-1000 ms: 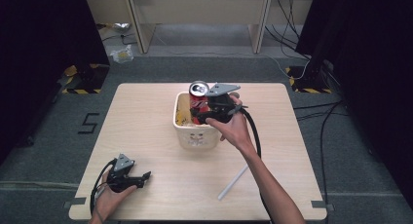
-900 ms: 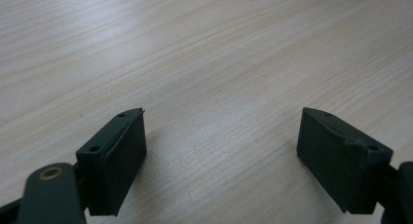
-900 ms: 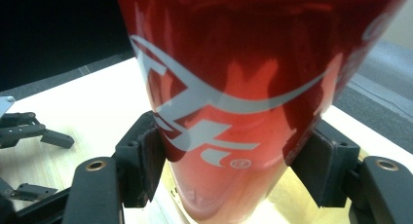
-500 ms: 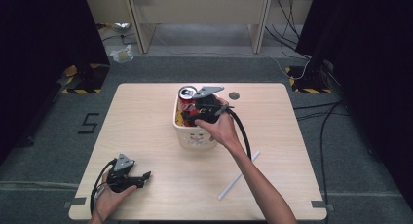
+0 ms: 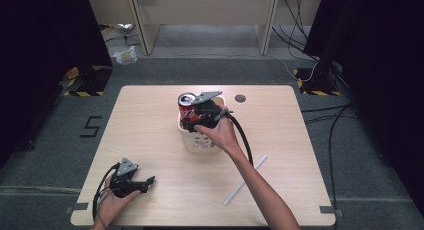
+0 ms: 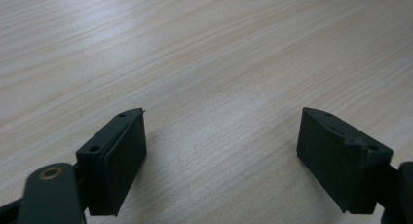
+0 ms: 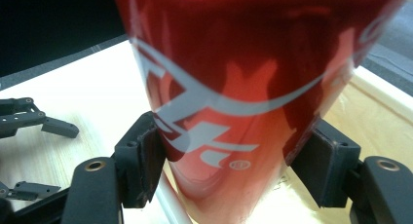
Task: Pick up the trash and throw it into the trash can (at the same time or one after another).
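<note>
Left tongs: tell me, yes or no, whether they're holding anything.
No. The left tongs stand open over bare table, with nothing between the jaws.

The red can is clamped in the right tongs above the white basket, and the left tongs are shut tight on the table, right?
Not quite. The left tongs are open, not shut: the left gripper view shows the jaws wide apart with only bare table between them. The rest holds: the right tongs clamp the red can over the white basket, as the high view shows.
</note>
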Action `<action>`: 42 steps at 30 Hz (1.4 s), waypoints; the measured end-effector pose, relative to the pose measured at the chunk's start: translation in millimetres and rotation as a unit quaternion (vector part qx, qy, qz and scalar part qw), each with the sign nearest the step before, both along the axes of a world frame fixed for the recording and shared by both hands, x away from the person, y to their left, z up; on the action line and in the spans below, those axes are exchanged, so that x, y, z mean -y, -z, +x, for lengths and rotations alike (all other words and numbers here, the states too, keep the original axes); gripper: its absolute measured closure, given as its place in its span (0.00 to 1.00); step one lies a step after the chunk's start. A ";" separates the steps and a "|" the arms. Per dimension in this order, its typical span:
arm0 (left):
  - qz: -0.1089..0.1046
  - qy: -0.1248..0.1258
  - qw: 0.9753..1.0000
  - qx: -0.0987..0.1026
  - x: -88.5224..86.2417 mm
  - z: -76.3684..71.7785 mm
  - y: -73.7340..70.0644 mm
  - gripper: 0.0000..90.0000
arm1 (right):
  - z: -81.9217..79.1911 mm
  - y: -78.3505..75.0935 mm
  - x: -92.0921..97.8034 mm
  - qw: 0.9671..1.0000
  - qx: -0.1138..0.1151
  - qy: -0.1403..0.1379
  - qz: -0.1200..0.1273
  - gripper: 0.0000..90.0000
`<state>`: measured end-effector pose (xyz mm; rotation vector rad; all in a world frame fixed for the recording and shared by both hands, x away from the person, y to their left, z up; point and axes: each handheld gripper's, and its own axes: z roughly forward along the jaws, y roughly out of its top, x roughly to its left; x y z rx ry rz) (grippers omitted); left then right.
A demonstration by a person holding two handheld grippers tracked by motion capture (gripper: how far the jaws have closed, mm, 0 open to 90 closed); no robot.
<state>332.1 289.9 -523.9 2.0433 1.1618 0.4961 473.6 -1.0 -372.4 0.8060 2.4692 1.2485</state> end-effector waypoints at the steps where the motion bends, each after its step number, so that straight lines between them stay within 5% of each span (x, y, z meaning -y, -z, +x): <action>1: 0.000 0.000 1.000 0.000 0.0 0.0 0.0 0.19 | 0.0 0.0 0.0 1.000 0.000 0.000 0.000 0.37; 23: 0.001 0.001 1.000 -0.002 -0.2 0.0 -0.4 0.19 | -2.1 -1.6 4.5 1.000 -0.010 -0.005 -0.002 0.32; 42: -0.001 0.000 1.000 -0.002 0.0 -0.1 -0.3 0.19 | -31.3 -33.9 54.8 0.999 0.042 0.009 0.011 0.30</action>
